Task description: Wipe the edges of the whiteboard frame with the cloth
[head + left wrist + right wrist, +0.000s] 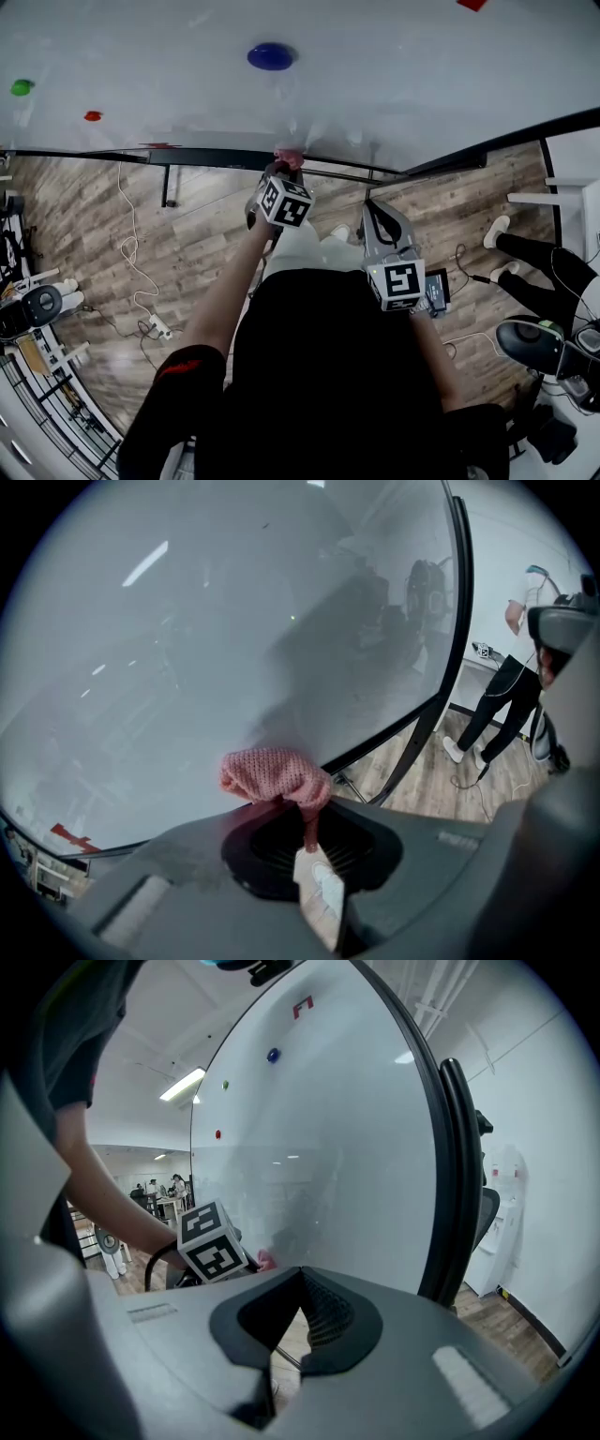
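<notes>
Cloth (277, 772): pink, knitted, bunched at the lower edge of the whiteboard frame (394, 738). Your left tool (307, 836): jaws clamped on the cloth's tail. Your right tool (298, 1283): jaws together, nothing between them, beside the left one, off the whiteboard (394, 66).

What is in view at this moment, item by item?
Whiteboard: one, white, black frame, upper head view.
Blue magnet: one, on the board.
Green magnet: one, board's left.
Red magnet: one, board's left.
Cloth: one, pink, at the frame's bottom edge.
Cable: one, white, on the wooden floor.
Bystander: one, black trousers, right.
Left hand-held gripper: grey, shut on the cloth.
Right hand-held gripper: grey, shut, empty.
</notes>
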Action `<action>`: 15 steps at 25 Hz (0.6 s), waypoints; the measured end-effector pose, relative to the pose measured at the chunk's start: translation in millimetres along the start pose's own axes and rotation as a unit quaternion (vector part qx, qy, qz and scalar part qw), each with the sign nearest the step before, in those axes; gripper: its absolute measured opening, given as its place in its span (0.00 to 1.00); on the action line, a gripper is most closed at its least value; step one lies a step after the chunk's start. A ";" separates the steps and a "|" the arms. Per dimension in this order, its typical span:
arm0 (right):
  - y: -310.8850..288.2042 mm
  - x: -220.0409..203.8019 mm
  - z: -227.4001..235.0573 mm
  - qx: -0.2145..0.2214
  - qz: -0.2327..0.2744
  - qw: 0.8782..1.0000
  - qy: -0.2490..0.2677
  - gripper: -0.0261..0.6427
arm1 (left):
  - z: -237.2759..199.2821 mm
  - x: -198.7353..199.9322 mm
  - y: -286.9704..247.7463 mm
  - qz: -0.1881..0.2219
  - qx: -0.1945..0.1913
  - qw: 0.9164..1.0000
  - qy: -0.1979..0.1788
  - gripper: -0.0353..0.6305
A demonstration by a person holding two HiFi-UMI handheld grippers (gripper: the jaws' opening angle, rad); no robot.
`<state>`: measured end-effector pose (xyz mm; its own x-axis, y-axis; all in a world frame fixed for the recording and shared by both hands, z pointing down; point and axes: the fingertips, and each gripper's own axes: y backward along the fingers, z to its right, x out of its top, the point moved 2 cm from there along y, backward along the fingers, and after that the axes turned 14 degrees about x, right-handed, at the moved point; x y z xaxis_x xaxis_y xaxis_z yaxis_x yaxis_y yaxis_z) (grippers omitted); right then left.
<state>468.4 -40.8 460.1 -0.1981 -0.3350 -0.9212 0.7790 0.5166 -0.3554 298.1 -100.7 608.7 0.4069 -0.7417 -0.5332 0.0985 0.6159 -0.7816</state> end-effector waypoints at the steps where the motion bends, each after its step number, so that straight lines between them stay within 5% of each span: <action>1: 2.7 -0.9 1.1 -0.003 0.000 1.000 -0.001 0.04 | 3.2 1.5 0.2 0.001 -0.002 1.000 -0.002 0.10; 15: 23.8 -8.7 17.5 -0.037 0.003 0.999 -0.013 0.04 | 31.4 8.0 -5.5 0.001 -0.021 1.000 -0.018 0.10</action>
<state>499.1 -39.3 462.3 -0.1762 -0.3515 -0.9195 0.7340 0.5755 -0.3607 329.4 -101.7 618.9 0.4391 -0.7303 -0.5234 0.0600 0.6051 -0.7939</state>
